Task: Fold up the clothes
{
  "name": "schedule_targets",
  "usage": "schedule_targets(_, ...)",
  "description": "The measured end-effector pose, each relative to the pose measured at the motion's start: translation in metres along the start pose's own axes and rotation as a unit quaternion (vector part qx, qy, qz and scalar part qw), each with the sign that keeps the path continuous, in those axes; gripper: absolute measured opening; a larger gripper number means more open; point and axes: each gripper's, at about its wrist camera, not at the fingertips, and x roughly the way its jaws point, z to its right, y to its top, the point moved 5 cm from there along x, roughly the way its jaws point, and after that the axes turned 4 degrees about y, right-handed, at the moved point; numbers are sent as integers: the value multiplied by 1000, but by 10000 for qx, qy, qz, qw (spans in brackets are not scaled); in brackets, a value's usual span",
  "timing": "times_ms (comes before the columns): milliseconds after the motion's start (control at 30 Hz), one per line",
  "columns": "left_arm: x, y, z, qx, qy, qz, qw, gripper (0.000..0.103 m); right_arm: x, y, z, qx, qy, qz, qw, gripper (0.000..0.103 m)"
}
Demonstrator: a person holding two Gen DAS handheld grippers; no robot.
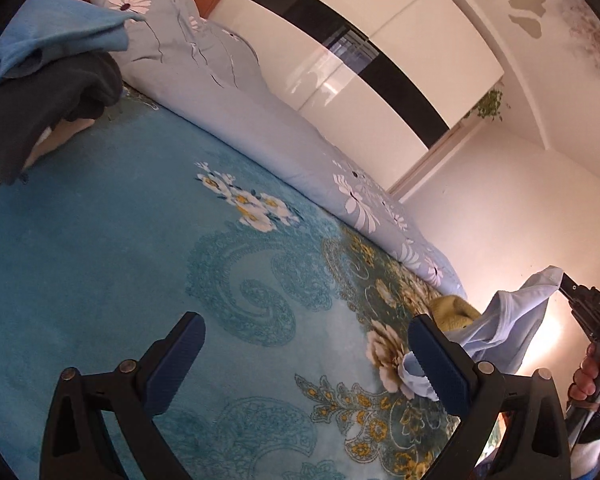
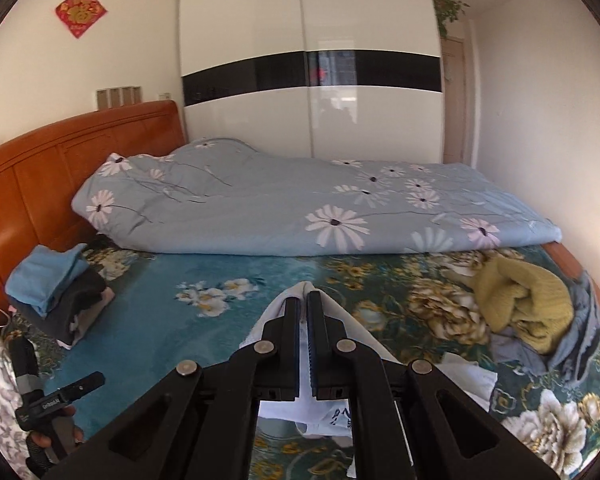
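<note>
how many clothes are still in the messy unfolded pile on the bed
2 that I can tell: a yellow sweater near the bed's right edge, and a grey garment beside and partly under it. More may be hidden underneath.

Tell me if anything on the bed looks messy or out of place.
A yellow sweater and grey garment lie crumpled near the bed's foot, unlike the folded stack by the headboard.

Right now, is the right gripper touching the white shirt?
Touching. The right wrist view shows the right gripper with its jaws shut on a fold of the white shirt, which hangs below them; the left wrist view shows the shirt lifted off the bed.
</note>
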Motion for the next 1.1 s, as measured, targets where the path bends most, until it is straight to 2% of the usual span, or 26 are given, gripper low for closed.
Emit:
schedule_targets(167, -22, 17, -18, 205, 415, 414, 9981, 103, -1, 30, -55, -209, 680, 321, 9969, 3)
schedule_targets(200, -25, 19, -22, 222, 494, 465, 9975, 103, 0, 30, -56, -213, 696, 322, 9968, 3)
schedule_targets(367, -20, 15, -22, 331, 343, 336, 9983, 103, 7, 13, -39, -141, 457, 101, 9988, 2)
schedule_targets(567, 2, -1, -7, 469, -2, -158, 9988, 103, 15, -7, -18, -55, 170, -165, 9997, 2)
schedule_targets(633, 5, -6, -3, 443, -33, -195, 9988, 103, 35, -32, -9, -41, 111, -615, 9980, 2)
schedule_targets(767, 7, -7, -5, 331, 103, -103, 9993, 103, 91, -93, -20, -152, 458, -1587, 9861, 3)
schedule_targets(800, 7, -6, -7, 307, 186, -70, 9993, 103, 104, -107, -27, -249, 561, -1798, 9818, 6)
schedule_targets(867, 7, -6, -13, 279, 288, -79, 9992, 103, 130, -136, -44, -430, 767, -2186, 9718, 27)
schedule_targets(900, 7, -5, -17, 249, 321, -88, 9991, 103, 141, -147, -54, -506, 894, -2323, 9672, 43)
schedule_targets(933, 5, -3, -21, 196, 360, -75, 9991, 103, 149, -156, -61, -581, 943, -2421, 9639, 46)
schedule_targets(1100, 0, 5, -45, -117, 575, -115, 9982, 103, 185, -190, -85, -896, 917, -2800, 9514, 46)
